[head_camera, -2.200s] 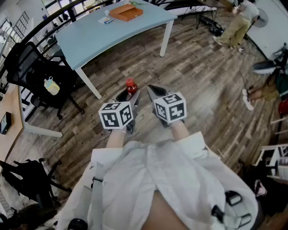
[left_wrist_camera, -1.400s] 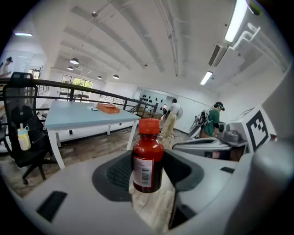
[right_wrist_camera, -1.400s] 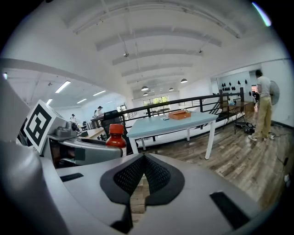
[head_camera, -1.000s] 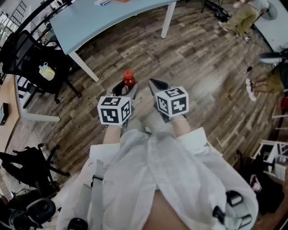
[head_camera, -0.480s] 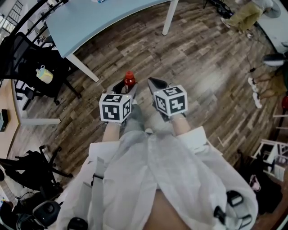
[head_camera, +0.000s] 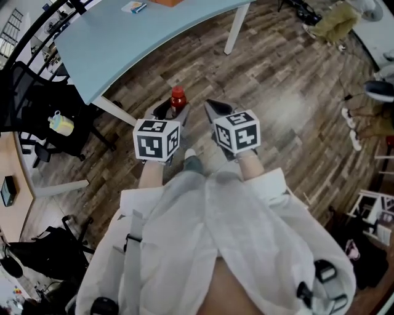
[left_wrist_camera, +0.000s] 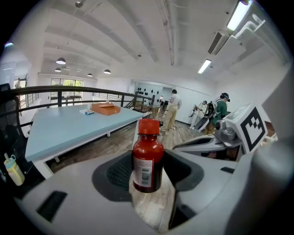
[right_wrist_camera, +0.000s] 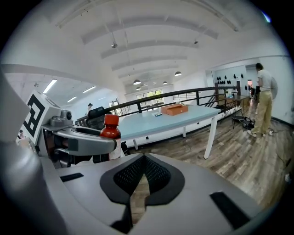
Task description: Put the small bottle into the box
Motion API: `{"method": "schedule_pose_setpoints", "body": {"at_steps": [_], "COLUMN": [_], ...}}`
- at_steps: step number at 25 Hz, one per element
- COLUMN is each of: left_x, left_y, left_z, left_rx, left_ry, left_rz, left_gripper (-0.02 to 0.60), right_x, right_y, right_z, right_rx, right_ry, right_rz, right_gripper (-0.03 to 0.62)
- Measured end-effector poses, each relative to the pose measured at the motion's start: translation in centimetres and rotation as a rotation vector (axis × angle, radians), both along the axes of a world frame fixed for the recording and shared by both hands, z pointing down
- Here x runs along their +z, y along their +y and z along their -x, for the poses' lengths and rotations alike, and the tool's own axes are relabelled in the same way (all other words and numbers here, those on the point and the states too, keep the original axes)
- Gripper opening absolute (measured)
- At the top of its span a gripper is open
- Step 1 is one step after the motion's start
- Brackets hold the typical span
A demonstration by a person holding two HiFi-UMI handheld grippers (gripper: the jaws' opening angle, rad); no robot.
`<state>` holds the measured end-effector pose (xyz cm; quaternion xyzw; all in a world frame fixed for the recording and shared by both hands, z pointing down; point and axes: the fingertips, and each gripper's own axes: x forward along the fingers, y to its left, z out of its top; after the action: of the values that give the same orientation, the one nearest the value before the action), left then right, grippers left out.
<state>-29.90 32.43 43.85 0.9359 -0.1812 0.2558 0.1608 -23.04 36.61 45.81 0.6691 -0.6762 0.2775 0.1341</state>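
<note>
A small red bottle (left_wrist_camera: 148, 158) with a red cap and white label stands upright between the jaws of my left gripper (head_camera: 174, 113), which is shut on it; the head view shows the small red bottle (head_camera: 178, 98) above the wooden floor. It also shows at the left of the right gripper view as the small red bottle (right_wrist_camera: 110, 130). My right gripper (head_camera: 215, 111) is beside the left one, shut with nothing in it. An orange box (left_wrist_camera: 106, 108) lies far off on the light-blue table (left_wrist_camera: 69, 126); the orange box (right_wrist_camera: 174, 109) is seen from the right gripper too.
The light-blue table (head_camera: 123, 37) has white legs and a small card (head_camera: 134, 7) on it. A black office chair (head_camera: 43, 111) with a yellow-white cup stands at left. People stand at the room's far end (left_wrist_camera: 172, 110). A railing (right_wrist_camera: 193, 94) runs behind the table.
Both grippers and the held bottle have drifted slightly toward the table; the table now fills more of the head view's top. Jaw states are unchanged.
</note>
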Motion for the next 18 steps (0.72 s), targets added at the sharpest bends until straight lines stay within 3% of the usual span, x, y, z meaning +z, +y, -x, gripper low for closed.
{"method": "schedule_pose_setpoints", "body": {"at_steps": [7, 18], "left_x": [-0.9, 1.4], "left_y": [-6.1, -9.8], "left_z": [-2.1, -3.1], "left_rx": [0.050, 0.048], "left_ry": [0.060, 0.041], "left_rz": [-0.006, 0.057], "left_gripper": [0.207, 0.207], "right_x": [0.0, 0.7], "right_y": [-5.9, -9.1], "right_z": [-1.7, -4.0], "right_rx": [0.045, 0.080], "right_ry": [0.008, 0.014], "right_rz": [-0.007, 0.027], "right_gripper": [0.003, 0.003]}}
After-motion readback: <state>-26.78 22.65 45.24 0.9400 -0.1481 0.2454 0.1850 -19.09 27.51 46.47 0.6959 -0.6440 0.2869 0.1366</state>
